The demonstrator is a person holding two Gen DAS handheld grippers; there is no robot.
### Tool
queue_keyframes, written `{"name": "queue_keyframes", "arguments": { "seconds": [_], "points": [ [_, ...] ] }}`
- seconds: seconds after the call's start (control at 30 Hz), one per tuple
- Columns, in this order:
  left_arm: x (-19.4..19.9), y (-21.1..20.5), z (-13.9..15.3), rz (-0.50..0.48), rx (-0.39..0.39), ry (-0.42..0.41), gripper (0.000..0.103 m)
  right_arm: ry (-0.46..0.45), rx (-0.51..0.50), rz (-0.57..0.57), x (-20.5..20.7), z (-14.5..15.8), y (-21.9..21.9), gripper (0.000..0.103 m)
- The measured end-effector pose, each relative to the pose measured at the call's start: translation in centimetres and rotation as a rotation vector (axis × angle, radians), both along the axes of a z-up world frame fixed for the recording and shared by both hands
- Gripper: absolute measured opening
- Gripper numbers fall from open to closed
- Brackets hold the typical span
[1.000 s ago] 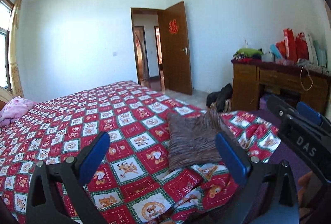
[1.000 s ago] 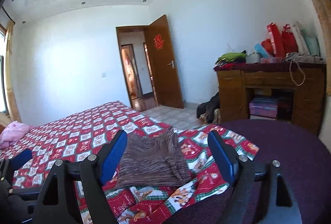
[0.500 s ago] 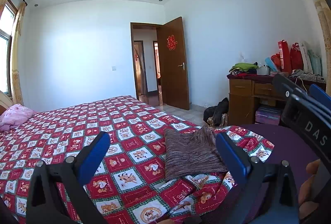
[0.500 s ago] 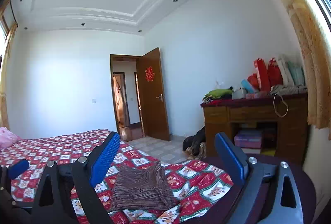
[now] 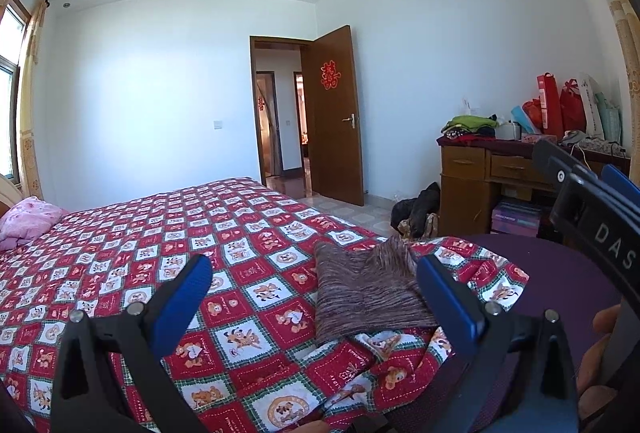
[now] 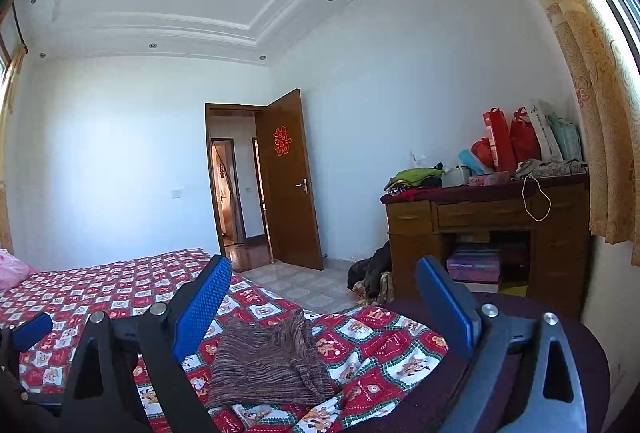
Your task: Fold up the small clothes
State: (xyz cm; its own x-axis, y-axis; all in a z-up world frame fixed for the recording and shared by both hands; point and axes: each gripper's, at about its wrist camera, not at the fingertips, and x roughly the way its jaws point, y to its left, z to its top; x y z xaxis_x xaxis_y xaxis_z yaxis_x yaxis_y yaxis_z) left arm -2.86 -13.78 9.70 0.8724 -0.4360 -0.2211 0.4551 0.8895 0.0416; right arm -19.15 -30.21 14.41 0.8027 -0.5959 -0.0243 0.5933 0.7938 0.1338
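Observation:
A brown striped knit garment (image 5: pixel 368 293) lies folded flat on the red cartoon-patterned bedspread (image 5: pixel 200 233) near the bed's corner; it also shows in the right wrist view (image 6: pixel 268 361). My left gripper (image 5: pixel 314 289) is open and empty, held above and in front of the garment. My right gripper (image 6: pixel 322 297) is open and empty, raised above the garment and tilted up toward the room. The right gripper's body shows at the right edge of the left wrist view (image 5: pixel 592 217).
A dark purple cover (image 5: pixel 560 273) lies at the bed's near right corner. A wooden desk (image 6: pixel 480 225) with bags and clothes stands at the right wall. Dark clothes (image 6: pixel 372 273) lie on the floor beside it. A pink pillow (image 5: pixel 24 221) is far left. The door (image 6: pixel 288 181) stands open.
Both grippers have lifted and tilted upward, away from the garment, so more ceiling shows. The garment has stayed folded on the bed. Both stay open.

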Motion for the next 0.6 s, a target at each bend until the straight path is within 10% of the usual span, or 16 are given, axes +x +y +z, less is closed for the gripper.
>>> {"name": "queue_keyframes", "arguments": {
  "seconds": [0.6],
  "points": [
    [-0.23,0.05,-0.04,-0.006,0.008,0.0,0.103,0.007,0.011,-0.001,-0.02,-0.09,-0.04,0.094]
  ]
}}
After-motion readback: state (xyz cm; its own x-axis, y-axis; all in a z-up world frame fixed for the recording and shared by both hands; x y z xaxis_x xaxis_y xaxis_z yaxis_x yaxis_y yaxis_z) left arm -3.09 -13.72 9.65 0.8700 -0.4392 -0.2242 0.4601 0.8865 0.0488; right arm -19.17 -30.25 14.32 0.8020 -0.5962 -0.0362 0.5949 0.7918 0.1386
